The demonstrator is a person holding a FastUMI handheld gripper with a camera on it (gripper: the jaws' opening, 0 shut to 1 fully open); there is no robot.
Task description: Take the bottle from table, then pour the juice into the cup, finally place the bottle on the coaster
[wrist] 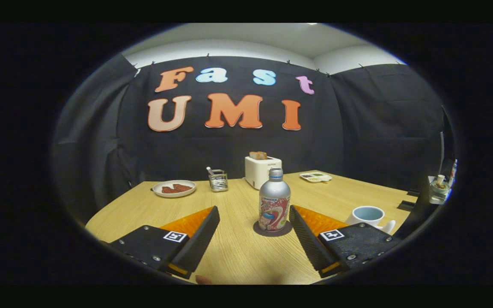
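Note:
A silver bottle (pixel 274 204) with a colourful label and a screw cap stands upright on a dark round coaster (pixel 273 229) on the wooden table (pixel 238 252). My gripper (pixel 253 209) is open, its fingers spread wide. The bottle stands just ahead of the fingers, close to the tip of the right finger (pixel 306 239) and apart from the left finger (pixel 197 241). Neither finger presses on it. A pale blue-and-white cup (pixel 368 215) sits on the table just outside the right finger, partly hidden behind it.
Beyond the bottle, a white toaster (pixel 262 171) holds toast. Left of it are a wire holder (pixel 218 179) and a plate of food (pixel 174 188). A small white tray (pixel 315 176) lies at the back right. Black cloth walls close in the table.

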